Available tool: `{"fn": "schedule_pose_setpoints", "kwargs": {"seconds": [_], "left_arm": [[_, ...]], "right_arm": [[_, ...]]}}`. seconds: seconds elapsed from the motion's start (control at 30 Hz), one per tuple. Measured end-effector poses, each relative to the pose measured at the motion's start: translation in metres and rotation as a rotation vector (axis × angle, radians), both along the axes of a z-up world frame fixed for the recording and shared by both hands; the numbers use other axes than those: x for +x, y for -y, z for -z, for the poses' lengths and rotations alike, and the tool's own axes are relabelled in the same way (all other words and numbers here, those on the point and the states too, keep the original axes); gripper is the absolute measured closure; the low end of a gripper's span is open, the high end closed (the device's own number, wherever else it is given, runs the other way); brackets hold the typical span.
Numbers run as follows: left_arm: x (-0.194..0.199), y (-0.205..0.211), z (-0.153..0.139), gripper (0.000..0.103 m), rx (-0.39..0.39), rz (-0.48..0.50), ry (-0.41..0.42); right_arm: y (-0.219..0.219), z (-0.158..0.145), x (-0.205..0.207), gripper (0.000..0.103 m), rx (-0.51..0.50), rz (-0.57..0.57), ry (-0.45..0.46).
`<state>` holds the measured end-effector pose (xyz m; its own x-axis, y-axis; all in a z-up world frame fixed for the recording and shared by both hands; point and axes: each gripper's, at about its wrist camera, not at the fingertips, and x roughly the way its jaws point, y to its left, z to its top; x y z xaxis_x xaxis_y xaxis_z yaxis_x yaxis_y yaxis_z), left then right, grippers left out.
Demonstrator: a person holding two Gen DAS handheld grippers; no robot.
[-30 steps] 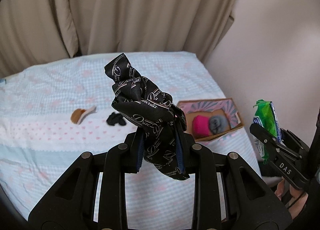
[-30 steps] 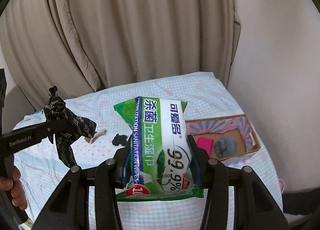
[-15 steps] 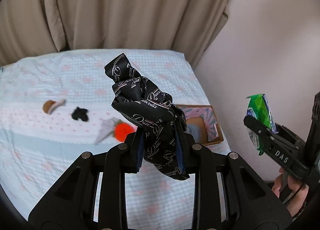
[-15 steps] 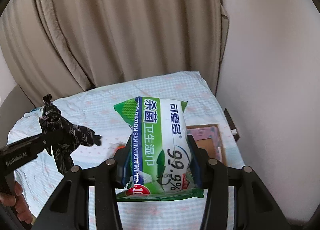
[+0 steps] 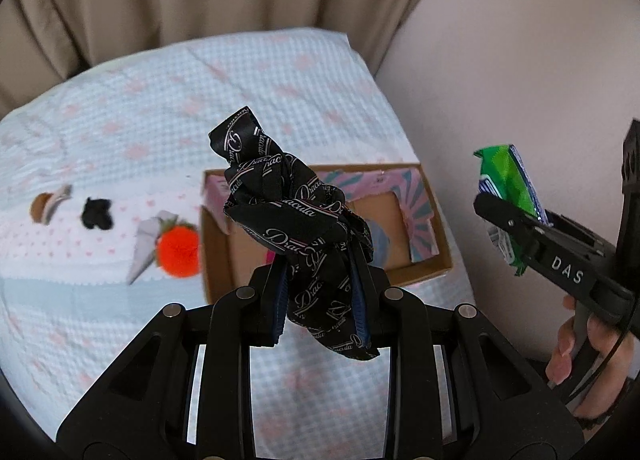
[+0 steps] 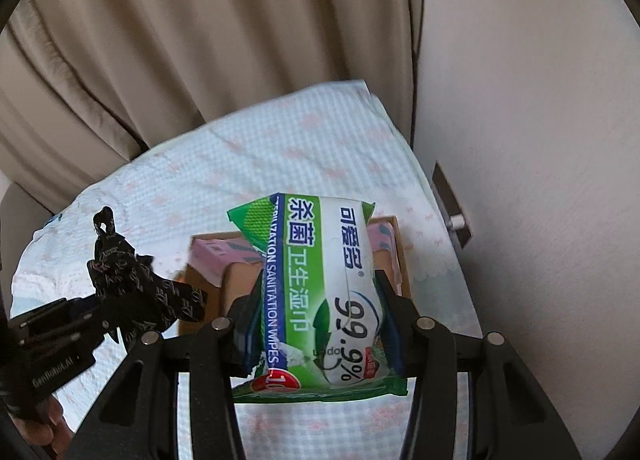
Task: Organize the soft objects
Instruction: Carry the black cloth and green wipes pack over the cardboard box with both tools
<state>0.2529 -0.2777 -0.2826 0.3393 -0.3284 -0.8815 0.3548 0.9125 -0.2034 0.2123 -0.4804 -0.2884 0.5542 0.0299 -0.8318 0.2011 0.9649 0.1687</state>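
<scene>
While both loads are held in the air above the bed (image 5: pixel 120 340), the coming move is judged to turn on the cardboard box (image 5: pixel 424 268), which lies ahead of and below each gripper. One black printed cloth (image 5: pixel 304 236) is clamped upright in the left gripper (image 5: pixel 320 300), over the box's near left part; one green wipes pack (image 6: pixel 324 292), long axis running near to far, is clamped in the right gripper (image 6: pixel 316 336), over its middle. Neither gripper is clearly nearer. Left of the box one orange pompom (image 5: pixel 178 252), one black scrap (image 5: pixel 96 214) and one brown piece (image 5: pixel 44 206) are counted; farther off, curtains (image 6: pixel 200 40) are seen.
</scene>
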Motion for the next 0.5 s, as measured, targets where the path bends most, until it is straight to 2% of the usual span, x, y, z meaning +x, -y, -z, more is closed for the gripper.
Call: {"fn": "schedule_pose_setpoints", "kwargs": {"seconds": [0.3,0.5], "left_arm": [[0.048,0.043,0.086,0.079,0.106,0.021,-0.142],[0.066,0.058,0.118,0.079,0.141,0.029,-0.201]], "right_arm": [[0.038,0.089,0.051,0.059,0.103,0.005,-0.167],[0.042,0.118,0.066,0.059,0.115,-0.011,-0.227]]}}
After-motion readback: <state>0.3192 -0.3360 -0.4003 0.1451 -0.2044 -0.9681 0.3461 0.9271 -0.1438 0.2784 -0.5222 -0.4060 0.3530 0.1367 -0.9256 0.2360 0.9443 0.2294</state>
